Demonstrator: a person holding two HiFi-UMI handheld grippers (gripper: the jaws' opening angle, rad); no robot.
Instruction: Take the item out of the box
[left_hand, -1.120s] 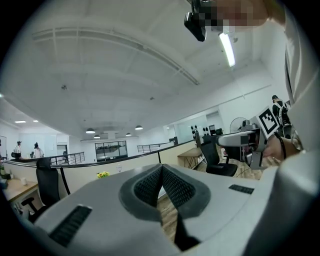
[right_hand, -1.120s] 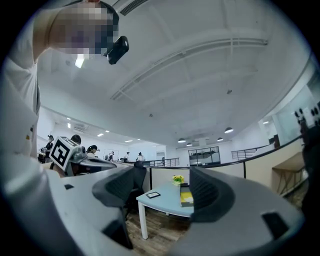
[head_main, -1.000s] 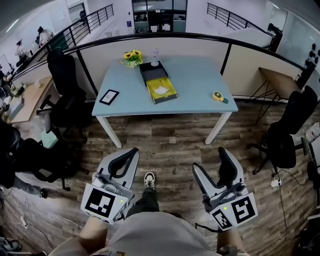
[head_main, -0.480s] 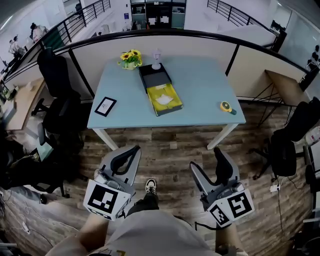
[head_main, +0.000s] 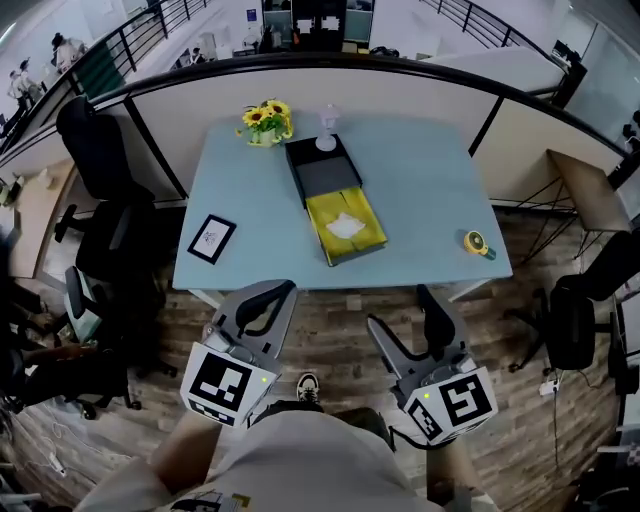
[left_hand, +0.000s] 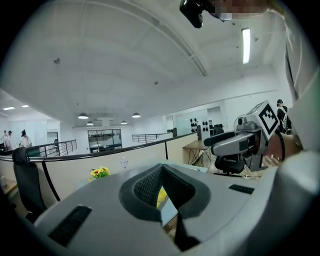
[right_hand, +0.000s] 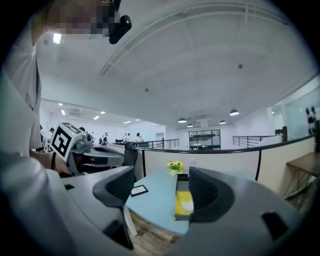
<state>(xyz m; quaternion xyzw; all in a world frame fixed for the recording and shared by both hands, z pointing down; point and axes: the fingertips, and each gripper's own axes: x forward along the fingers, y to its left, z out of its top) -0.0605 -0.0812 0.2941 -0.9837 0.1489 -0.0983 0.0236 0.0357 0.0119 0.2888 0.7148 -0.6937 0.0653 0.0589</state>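
On the light blue table (head_main: 420, 190) lies an open box (head_main: 345, 225) with a yellow lining and a white item (head_main: 347, 226) inside; a black part (head_main: 322, 170) of the box adjoins it at the back. Both grippers hang over the wooden floor, short of the table's front edge. My left gripper (head_main: 283, 290) is shut, its tips meeting with nothing between them. My right gripper (head_main: 402, 308) is open and empty. In the right gripper view the box (right_hand: 184, 202) shows between the spread fingers (right_hand: 207, 192). A sliver of yellow (left_hand: 161, 197) shows through the left gripper (left_hand: 161, 170).
On the table stand a pot of yellow flowers (head_main: 264, 120), a small clear bottle (head_main: 327, 128), a black picture frame (head_main: 212, 239) and a yellow tape measure (head_main: 477, 243). Black office chairs (head_main: 100, 170) (head_main: 580, 300) flank the table. A partition wall runs behind it.
The person has stepped toward the table, which now lies nearer and larger in the head view. Both grippers keep their states.
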